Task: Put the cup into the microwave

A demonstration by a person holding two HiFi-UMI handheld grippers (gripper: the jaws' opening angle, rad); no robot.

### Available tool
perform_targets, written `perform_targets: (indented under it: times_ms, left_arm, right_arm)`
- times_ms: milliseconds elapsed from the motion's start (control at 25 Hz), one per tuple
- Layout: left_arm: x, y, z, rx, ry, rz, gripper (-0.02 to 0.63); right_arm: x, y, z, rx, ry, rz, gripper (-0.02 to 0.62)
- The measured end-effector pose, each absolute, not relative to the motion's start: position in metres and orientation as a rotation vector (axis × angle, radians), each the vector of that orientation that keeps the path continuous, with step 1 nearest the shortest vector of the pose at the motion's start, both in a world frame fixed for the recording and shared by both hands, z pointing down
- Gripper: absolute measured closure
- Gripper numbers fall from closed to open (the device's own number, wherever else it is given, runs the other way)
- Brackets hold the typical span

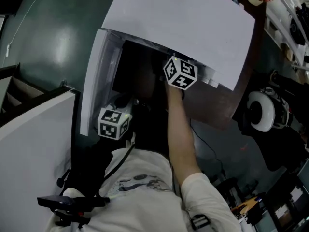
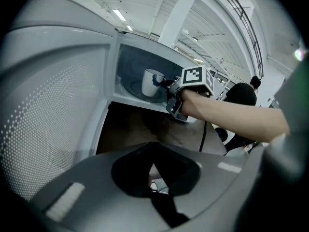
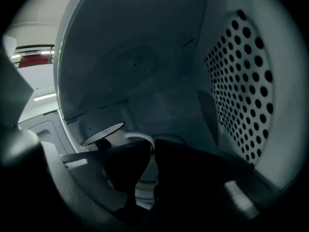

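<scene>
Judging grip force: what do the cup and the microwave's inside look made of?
The cup: likely glazed ceramic, white and smooth, with a rounded loop handle; plastic is possible. The microwave's inside: seemingly painted sheet metal, pale and faintly glossy, with rows of punched holes in one side wall.

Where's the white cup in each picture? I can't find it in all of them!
Head view: not in it; the microwave's white top hides it.
Left gripper view: a little above the middle; the cup stands inside the open microwave.
Right gripper view: bottom middle, its handle between the right gripper's jaws.
Shared landmark: the microwave.
</scene>
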State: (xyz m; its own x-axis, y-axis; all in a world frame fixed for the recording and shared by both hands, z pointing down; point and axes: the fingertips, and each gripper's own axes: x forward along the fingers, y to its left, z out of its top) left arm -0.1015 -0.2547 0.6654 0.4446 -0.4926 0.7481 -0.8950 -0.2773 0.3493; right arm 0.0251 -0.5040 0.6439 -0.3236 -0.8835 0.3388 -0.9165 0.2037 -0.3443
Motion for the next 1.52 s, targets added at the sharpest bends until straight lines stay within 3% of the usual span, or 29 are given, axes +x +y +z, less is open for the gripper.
perform_targets:
  times_ms: [720, 880, 1200, 1520]
  left_arm:
    - [-0.094, -0.254, 0.669, 1.904, -1.151, 0.615, 0.606]
    - [-0.095, -0.255, 0.670, 1.906, -1.147, 0.614, 0.606]
    - [-0.090, -0.253, 0.668, 1.936, -1.136, 0.594, 0.606]
    - [-0.074, -0.254, 0.651, 2.016, -1.102, 0.523, 0.607]
  right_arm:
    - [0.039, -0.518, 0.661, 1.915, -2.280, 0.733, 0.560]
    - [0.035, -0.513, 0.663, 1.850, -2.291, 0.731, 0.506]
    - [0.031, -0.481, 0.666, 1.748, -2.287, 0.716, 0.500]
    - [0.027, -0.409, 0.646, 1.621, -2.272, 0.634, 0.594]
